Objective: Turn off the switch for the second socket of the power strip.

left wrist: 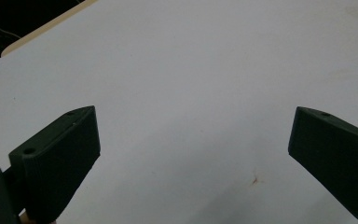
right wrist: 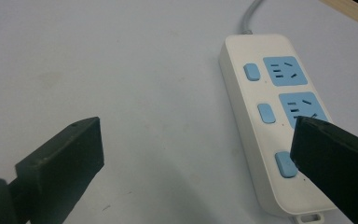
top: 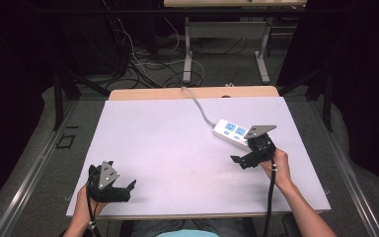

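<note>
A white power strip [top: 230, 132] with blue sockets and blue switch buttons lies on the right half of the white board [top: 177, 143]. Its grey cable [top: 198, 106] runs off to the far edge. My right gripper [top: 239, 162] hovers just in front of the strip's near end, open and holding nothing. In the right gripper view the power strip [right wrist: 256, 116] lies to the right, and the right jaw of this gripper [right wrist: 196, 144] overlaps its near end. My left gripper [top: 131, 190] rests at the board's near left corner. Its jaws [left wrist: 193, 140] stand wide open over bare board.
The board lies on a wooden table whose far edge [top: 192, 93] shows beyond it. Loose cables [top: 143, 64] and another table's legs stand on the floor behind. A small brown mark [left wrist: 255, 178] dots the board near the left gripper.
</note>
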The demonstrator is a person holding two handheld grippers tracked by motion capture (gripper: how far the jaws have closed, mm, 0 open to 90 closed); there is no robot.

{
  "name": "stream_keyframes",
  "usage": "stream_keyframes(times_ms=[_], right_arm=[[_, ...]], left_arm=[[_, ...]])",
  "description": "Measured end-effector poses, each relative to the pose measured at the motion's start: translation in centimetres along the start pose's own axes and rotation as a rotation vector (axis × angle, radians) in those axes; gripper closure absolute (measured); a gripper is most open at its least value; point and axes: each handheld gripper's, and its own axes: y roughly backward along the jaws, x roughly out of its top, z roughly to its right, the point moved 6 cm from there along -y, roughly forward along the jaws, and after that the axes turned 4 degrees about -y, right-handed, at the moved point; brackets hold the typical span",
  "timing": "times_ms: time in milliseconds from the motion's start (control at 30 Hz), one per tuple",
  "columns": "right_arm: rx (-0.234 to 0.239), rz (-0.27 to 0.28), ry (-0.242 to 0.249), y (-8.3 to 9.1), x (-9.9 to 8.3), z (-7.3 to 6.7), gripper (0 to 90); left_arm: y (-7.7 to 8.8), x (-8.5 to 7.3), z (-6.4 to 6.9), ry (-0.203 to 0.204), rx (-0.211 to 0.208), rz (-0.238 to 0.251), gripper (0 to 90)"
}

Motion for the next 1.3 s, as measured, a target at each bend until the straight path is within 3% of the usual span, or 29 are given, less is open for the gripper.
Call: stream_keyframes(times_ms=[700, 1300], right_arm=[[0.046, -0.002, -0.063, -1.5, 2.0, 2.0, 3.0], [0.043, 0.035, -0.134, -2.4, 3.0, 4.2, 3.3]], left_arm=[[0.0, 0.0, 0.1, -0.003, 0.0, -0.012, 1.9], [-0.1, 0.0, 0.1, -0.007, -0.003, -0.019, 1.8]])
